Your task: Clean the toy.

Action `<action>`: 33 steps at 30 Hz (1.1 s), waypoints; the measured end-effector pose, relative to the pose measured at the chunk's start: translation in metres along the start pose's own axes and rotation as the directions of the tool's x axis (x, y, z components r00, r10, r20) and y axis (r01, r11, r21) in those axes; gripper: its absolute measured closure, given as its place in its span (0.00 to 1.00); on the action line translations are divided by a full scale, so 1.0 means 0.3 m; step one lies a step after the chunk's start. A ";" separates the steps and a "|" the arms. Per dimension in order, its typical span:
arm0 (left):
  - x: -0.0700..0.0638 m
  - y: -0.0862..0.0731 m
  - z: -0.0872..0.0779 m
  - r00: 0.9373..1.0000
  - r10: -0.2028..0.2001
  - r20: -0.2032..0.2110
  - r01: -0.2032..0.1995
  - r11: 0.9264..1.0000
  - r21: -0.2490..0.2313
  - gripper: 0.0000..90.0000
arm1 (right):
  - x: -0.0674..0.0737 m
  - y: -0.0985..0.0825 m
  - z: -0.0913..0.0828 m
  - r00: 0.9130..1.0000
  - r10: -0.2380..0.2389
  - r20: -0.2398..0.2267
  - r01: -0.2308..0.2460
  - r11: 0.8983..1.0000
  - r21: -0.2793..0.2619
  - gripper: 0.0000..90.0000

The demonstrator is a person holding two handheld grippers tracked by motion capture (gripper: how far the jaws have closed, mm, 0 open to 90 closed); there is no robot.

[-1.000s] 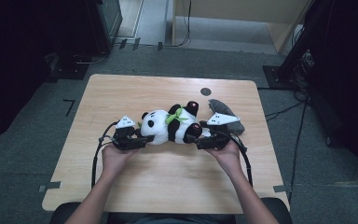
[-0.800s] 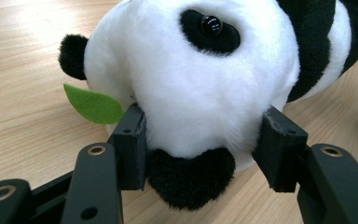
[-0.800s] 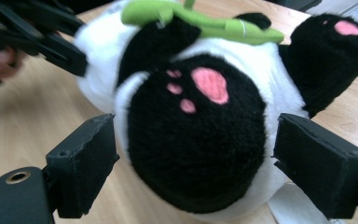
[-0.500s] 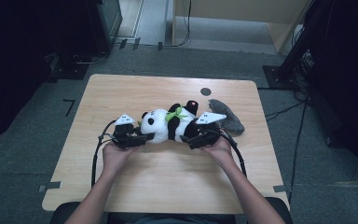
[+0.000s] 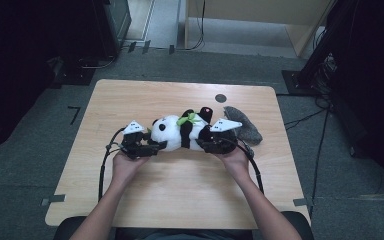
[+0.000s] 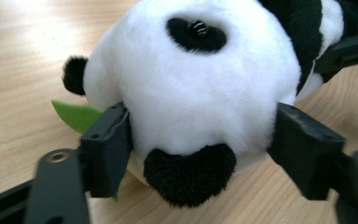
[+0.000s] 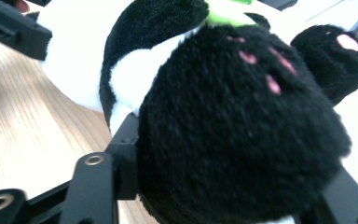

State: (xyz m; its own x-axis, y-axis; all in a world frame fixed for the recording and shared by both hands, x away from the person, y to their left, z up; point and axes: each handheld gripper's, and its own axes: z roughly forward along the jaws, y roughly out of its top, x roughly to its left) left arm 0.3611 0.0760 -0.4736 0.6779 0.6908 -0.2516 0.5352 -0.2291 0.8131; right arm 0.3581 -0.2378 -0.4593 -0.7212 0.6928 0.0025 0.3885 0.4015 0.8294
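1. Because the panda plush toy (image 5: 182,132) lies on its side at the middle of the wooden counter (image 5: 145,200), head toward the left of the high view and feet toward the right, each end is within reach of one hand.
2. The left gripper (image 5: 152,146) sits at the head end. In the left gripper view its two black jaws bracket the white head (image 6: 191,88), one at each cheek, touching the fur, with a black ear (image 6: 189,172) between them at the bottom of the frame. The jaws have just been opening with the head between them, so the hold looks loose, more a cradle than a clamp.
3. The right gripper (image 5: 206,145) works the other end. In the right gripper view a black foot with pink toe marks (image 7: 242,135) bulges between its jaws, which have just been closing; the plush appears squeezed, so this gripper looks clenched on the foot.
4. A green leaf collar (image 5: 187,119) sits at the neck, upper middle of the toy.
5. A grey fuzzy cloth (image 5: 244,127) lies just right of the feet, close behind the right gripper.
6. Holding both ends at once likely serves to lift or turn the soft body without it sagging.
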 end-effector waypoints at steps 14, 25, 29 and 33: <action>0.007 -0.007 -0.046 0.997 0.037 0.071 -0.036 0.999 -0.022 0.01 | -0.065 0.052 -0.105 0.985 0.171 -0.019 -0.171 0.985 0.006 0.53; -0.058 -0.023 0.001 0.988 0.108 0.106 -0.104 0.994 -0.038 0.00 | -0.035 0.091 -0.171 0.973 0.211 -0.095 -0.214 0.977 -0.021 0.55; -0.081 -0.021 -0.002 0.987 0.148 0.060 -0.144 0.988 -0.062 0.02 | -0.009 0.102 -0.166 0.967 0.215 -0.135 -0.221 0.975 -0.026 0.55; -0.081 -0.019 -0.016 0.986 0.164 0.040 -0.161 0.985 -0.061 0.24 | -0.008 0.094 -0.158 0.966 0.221 -0.137 -0.226 0.974 -0.020 0.54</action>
State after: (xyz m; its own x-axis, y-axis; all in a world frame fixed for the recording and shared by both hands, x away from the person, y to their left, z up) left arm 0.3393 0.0638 -0.4696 0.7762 0.6156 -0.1361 0.3874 -0.2955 0.8733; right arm 0.3437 -0.2565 -0.4093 -0.6892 0.6755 0.2620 0.5295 0.2226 0.8186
